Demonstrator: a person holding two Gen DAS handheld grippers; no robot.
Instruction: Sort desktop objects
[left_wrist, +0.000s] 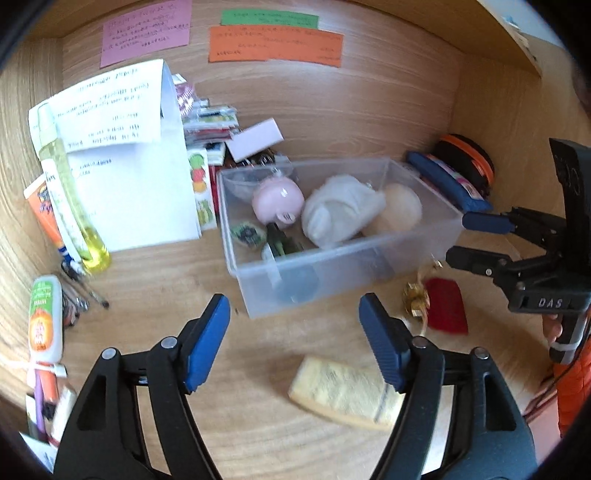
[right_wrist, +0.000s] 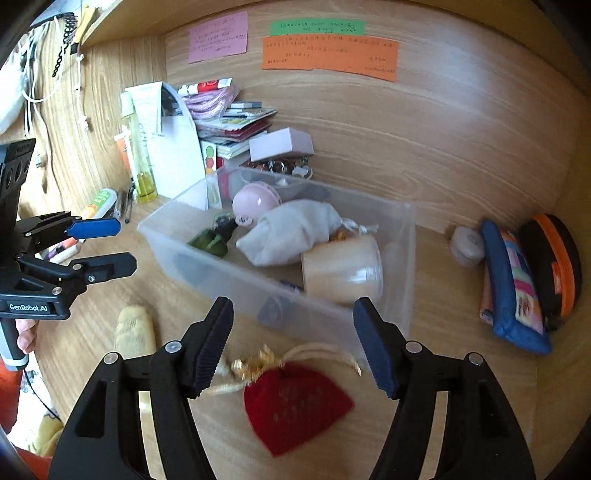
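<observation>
I hold the left gripper (left_wrist: 295, 341) with jaws apart and nothing between them; the pale yellow packet (left_wrist: 345, 393) lies flat on the desk (left_wrist: 184, 280) just below its right finger. The right gripper (right_wrist: 293, 347) is likewise spread and empty, the red drawstring pouch (right_wrist: 295, 406) lying under it. The clear plastic bin (right_wrist: 391, 291) sits directly ahead of both tools.
</observation>
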